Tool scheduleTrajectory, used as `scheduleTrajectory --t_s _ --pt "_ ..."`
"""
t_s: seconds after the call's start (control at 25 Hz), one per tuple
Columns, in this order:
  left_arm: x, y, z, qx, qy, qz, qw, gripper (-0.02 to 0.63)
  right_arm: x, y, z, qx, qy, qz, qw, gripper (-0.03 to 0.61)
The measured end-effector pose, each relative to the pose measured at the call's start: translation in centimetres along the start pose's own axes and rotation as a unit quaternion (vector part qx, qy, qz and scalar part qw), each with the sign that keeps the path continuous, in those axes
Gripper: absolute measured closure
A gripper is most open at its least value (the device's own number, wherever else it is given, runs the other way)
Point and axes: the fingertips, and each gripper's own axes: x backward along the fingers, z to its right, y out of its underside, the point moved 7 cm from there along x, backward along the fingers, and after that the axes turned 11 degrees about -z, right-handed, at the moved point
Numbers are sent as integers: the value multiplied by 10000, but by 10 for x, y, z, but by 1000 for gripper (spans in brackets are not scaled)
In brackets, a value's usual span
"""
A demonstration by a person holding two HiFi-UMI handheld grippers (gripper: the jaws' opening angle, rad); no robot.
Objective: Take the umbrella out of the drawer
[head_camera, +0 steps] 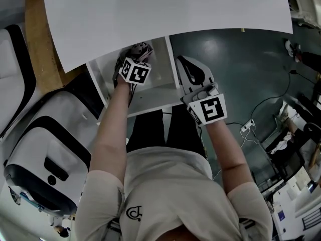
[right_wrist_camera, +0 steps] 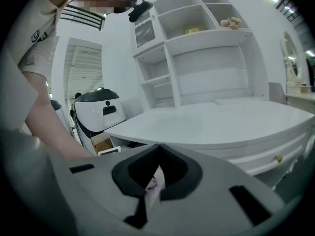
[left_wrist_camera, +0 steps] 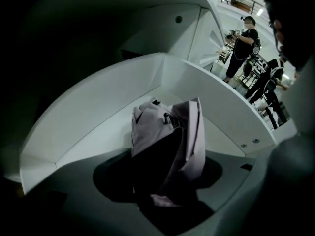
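The white drawer (head_camera: 150, 106) stands pulled out from under the tabletop. Inside it lies a folded lilac umbrella (head_camera: 143, 49). My left gripper (head_camera: 132, 56) points steeply down into the drawer, right over the umbrella. In the left gripper view the umbrella (left_wrist_camera: 170, 136) fills the gap between the jaws of my left gripper (left_wrist_camera: 165, 191), and their dark pads close against its sides; the drawer wall (left_wrist_camera: 98, 117) curves behind it. My right gripper (head_camera: 186, 67) hangs just outside the drawer's right wall. Its jaw tips meet in the right gripper view (right_wrist_camera: 158, 149), with nothing seen held.
The white tabletop (head_camera: 165, 14) overhangs the back of the drawer. A white and black machine (head_camera: 45, 149) stands close on the left. Cables (head_camera: 251, 124) lie on the dark floor to the right. White shelving (right_wrist_camera: 197, 48) rises behind the table. People (left_wrist_camera: 243, 43) stand far off.
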Motion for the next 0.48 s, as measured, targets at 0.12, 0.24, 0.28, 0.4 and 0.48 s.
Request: scheduleTrajectory --t_s 0.12,0.24,0.28,0.4,0.48 --pt "2 3 -7 267 272 98 9992 374 0 2 0 -96 13 -30 9999 572" --pt "4 7 -7 265 541 -14 9982 385 2 -1 -6 -64 20 -32 10000 572" --pt "6 9 -5 215 629 -70 9978 387 3 -3 -8 -33 30 -26 10000 572" --pt "10 11 0 81 785 -78 9969 388 5 -9 -12 41 17 17 10000 572" --pt "17 8 3 61 848 29 9964 388 7 -14 -13 59 -3 66 10000 572"
